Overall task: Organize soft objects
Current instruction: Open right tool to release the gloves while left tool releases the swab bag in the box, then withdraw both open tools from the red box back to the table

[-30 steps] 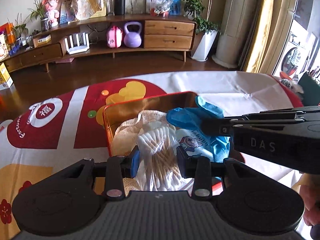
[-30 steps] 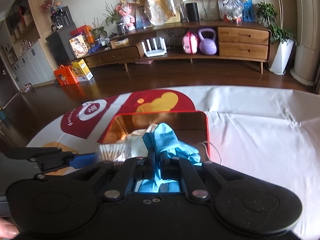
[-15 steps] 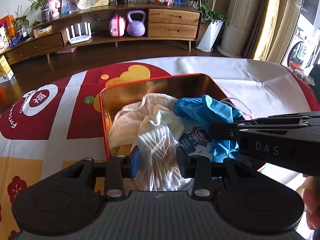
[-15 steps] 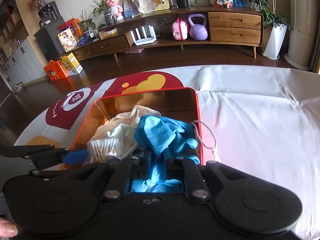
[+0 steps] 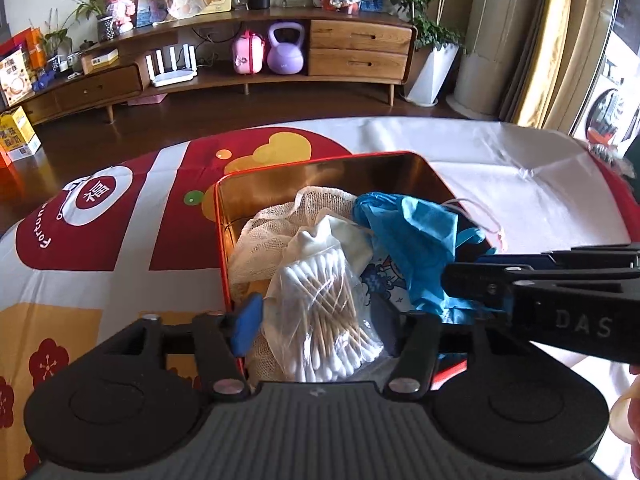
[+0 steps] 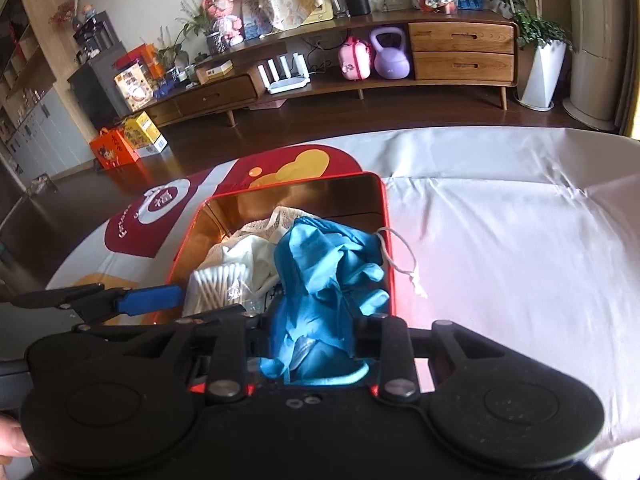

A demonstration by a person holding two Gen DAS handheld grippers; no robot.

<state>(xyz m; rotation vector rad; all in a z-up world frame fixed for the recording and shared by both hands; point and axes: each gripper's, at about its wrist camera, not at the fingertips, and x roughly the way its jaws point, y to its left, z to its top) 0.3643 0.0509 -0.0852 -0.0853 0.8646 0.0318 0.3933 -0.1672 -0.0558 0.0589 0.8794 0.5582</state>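
Observation:
A red tin (image 5: 320, 160) with a gold inside sits on the table and shows in both views (image 6: 387, 216). It holds white gauze (image 5: 260, 232), a white cloth, a clear bag of cotton swabs (image 5: 324, 304) and blue gloves (image 5: 416, 240). My left gripper (image 5: 316, 316) is open, its jaws either side of the swab bag, which lies in the tin. My right gripper (image 6: 314, 332) is open around the blue gloves (image 6: 320, 272), which rest in the tin. The swab bag shows at left in the right wrist view (image 6: 216, 284).
A white string loop (image 6: 404, 256) hangs over the tin's right rim onto the white cloth. The tablecloth (image 5: 120, 240) has red and yellow print on the left. A wooden sideboard (image 5: 240, 60) stands across the floor beyond the table.
Both grippers have opened wider and let go: the swab bag and the blue gloves now lie in the tin. Both cameras look more steeply down into the tin.

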